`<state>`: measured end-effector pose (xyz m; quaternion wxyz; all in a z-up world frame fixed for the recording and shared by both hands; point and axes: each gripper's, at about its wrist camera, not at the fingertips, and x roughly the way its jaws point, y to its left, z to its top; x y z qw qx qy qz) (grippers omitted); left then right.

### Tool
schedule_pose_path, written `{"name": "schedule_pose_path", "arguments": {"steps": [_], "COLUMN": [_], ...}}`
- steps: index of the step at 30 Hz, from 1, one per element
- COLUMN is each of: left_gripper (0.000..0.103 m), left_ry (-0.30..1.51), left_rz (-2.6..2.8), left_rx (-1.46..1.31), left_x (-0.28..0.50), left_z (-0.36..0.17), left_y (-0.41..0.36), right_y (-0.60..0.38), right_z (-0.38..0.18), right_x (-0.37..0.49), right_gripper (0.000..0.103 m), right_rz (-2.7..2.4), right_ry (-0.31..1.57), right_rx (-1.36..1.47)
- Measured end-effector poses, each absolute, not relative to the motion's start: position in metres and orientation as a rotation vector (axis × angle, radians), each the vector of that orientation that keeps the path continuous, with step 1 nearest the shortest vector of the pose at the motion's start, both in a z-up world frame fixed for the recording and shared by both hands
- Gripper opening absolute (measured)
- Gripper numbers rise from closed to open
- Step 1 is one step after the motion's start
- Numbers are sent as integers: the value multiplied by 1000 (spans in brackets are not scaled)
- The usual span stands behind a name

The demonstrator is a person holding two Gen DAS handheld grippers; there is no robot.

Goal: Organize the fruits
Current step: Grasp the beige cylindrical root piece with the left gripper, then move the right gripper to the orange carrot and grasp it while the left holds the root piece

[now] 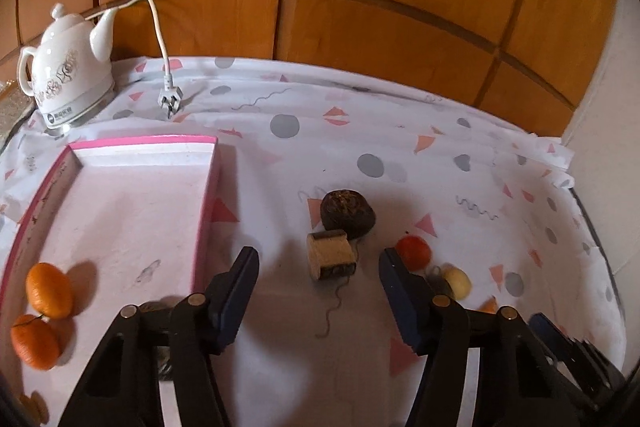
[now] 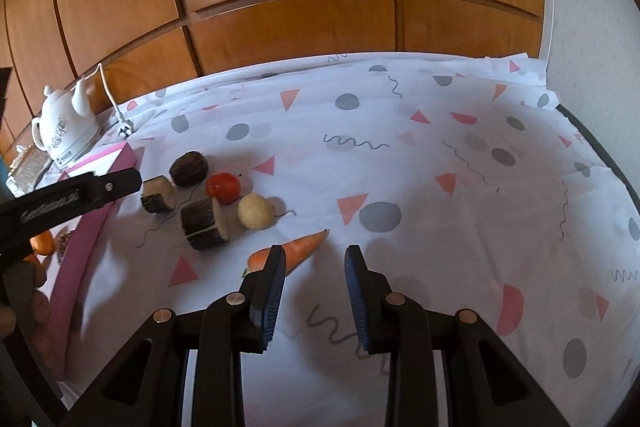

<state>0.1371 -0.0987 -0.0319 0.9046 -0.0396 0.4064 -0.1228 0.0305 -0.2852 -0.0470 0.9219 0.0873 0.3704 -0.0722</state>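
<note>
Two oranges point(image 1: 48, 291) lie in the near left corner of a pink-rimmed box point(image 1: 208, 195). My left gripper point(image 1: 318, 254) is open just right of the box, with a pale-faced cut chunk point(image 1: 330, 255) on the cloth between its fingertips and untouched by the pads. Beyond the chunk sits a dark round piece point(image 1: 348, 215). A red tomato point(image 1: 414, 251) and a pale potato point(image 1: 458, 281) lie by the right finger. My right gripper point(image 2: 314, 250) is open and holds nothing. A carrot point(image 2: 298, 249) lies just past its left finger point(image 2: 274, 279). A bigger dark chunk point(image 2: 204, 223) sits left of the potato point(image 2: 256, 211).
A white kettle point(image 1: 68, 75) stands at the back left, its plug point(image 1: 170, 101) lying on the patterned tablecloth point(image 2: 440, 207). Wooden panels point(image 1: 360, 7) rise behind the table. A white wall point(image 2: 592, 7) closes the right side. My right gripper point(image 1: 560, 335) shows at the lower right.
</note>
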Motion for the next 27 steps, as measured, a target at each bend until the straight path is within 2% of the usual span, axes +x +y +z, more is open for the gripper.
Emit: {"name": "schedule_pose_path", "arguments": {"steps": [5, 6, 8, 11, 13, 18, 27], "left_gripper": [53, 48, 44, 32, 28, 28, 27], "left_ry": [865, 872, 881, 881, 877, 902, 890], "left_rz": [-243, -236, -231, -225, -219, -256, -246], "left_rx": [-75, -67, -60, -54, -46, -133, -101], "left_x": [150, 152, 155, 156, 157, 162, 160], "left_z": [-44, -47, -51, -56, -61, -70, -71], "left_y": [-107, -109, -113, -118, -120, -108, -112], "right_y": [-290, -291, -292, -295, -295, -294, -291], "right_z": [-50, -51, -52, -54, -55, -53, -60], "right_x": [34, 34, 35, 36, 37, 35, 40], "right_gripper": [31, 31, 31, 31, 31, 31, 31], "right_rz": [-159, -160, -162, -169, -163, -132, -1], "right_ry": [763, 763, 760, 758, 760, 760, 820], "right_rx": [186, 188, 191, 193, 196, 206, 342]}}
